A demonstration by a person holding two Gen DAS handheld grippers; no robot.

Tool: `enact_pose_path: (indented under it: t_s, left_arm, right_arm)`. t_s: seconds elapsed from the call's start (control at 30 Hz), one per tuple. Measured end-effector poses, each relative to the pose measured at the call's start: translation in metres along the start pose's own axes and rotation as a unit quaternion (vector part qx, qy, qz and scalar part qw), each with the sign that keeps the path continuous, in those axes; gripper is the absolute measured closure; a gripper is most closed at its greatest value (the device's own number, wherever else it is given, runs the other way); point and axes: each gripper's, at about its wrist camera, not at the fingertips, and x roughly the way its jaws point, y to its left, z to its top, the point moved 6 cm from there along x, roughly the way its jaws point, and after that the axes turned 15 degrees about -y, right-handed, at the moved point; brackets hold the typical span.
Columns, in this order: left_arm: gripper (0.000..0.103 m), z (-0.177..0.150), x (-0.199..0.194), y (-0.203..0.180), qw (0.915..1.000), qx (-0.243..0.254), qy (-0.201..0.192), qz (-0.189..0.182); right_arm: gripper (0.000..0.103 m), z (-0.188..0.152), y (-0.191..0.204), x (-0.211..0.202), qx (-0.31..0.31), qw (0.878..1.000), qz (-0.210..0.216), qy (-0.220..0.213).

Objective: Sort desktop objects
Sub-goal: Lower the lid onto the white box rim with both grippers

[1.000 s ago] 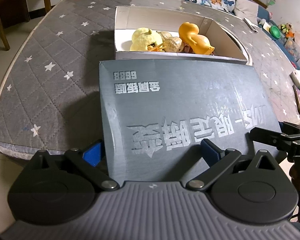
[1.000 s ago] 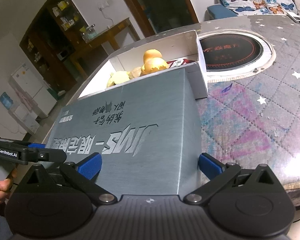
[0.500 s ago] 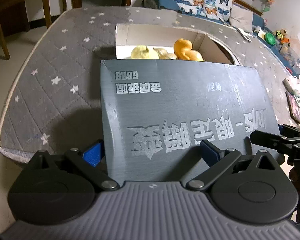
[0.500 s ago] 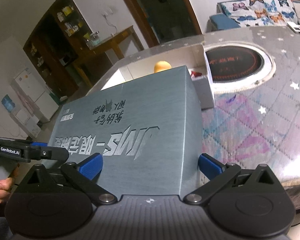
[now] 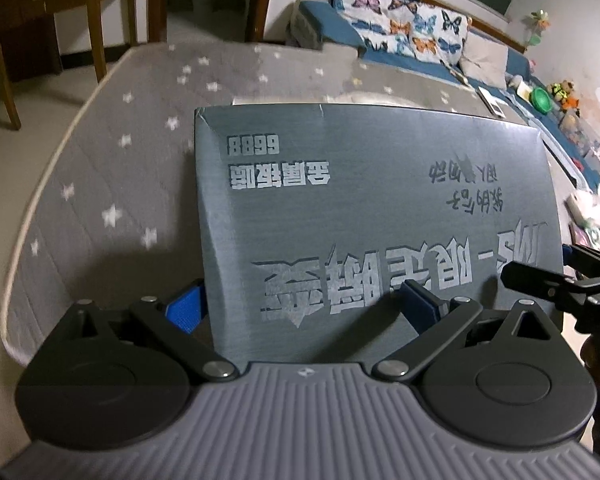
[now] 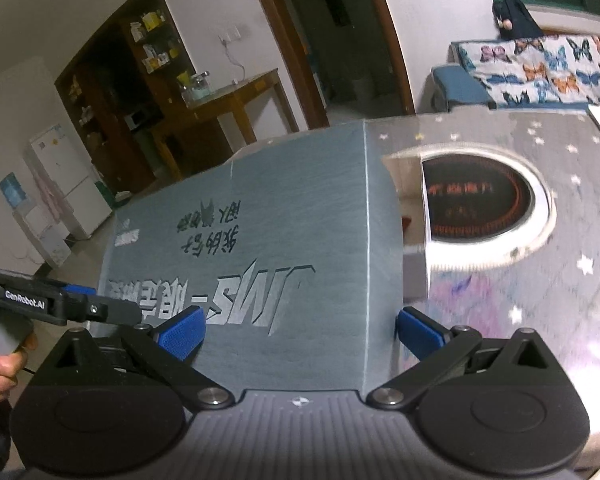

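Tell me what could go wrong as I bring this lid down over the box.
1. The lid hides almost all of the box in both views, so its rim may catch on a box wall rather than slide around it.
2. The left gripper and right gripper both sit at the lid's near edge; the far edge could dip or the lid could slip.

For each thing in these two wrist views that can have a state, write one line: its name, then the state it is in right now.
grey lid: lifted, tilted up, gripped at both near corners, hiding most of the box.
left gripper: shut on the lid's corner.
right gripper: shut on the lid's other corner.
white box: on the table, not yet covered; contents hidden.
round cooktop: set into the table, unlit.
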Motion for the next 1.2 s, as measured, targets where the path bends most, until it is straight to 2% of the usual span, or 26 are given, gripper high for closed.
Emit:
enact_pose_path:
  t_s: [0.1,0.37,0.6,0.87,1.2]
  left_arm:
    - [0.003,0.018,0.011,0.001,1.0,0.001,-0.007,0.004]
    - [0.003,0.06,0.056,0.008,0.9998,-0.018,0.003,0.007]
    - [0.003,0.088,0.093,0.007,0.9997,-0.014,0.017,0.01]
    - [0.003,0.097,0.126,0.017,0.999,-0.022,0.035,0.013]
    - [0.003,0.098,0.14,0.017,0.9993,0.0,0.036,0.011]
  right_arm:
    - [0.0,0.016,-0.005,0.015,-0.001,1.0,-0.001,-0.003]
    - [0.0,0.061,-0.022,0.058,0.004,1.0,-0.003,-0.007]
    - [0.0,0.086,-0.041,0.096,0.009,1.0,-0.014,0.005]
    - [0.0,0.09,-0.067,0.127,0.045,0.998,-0.012,0.039]
    - [0.0,0.076,-0.085,0.146,0.073,0.996,-0.006,0.056]
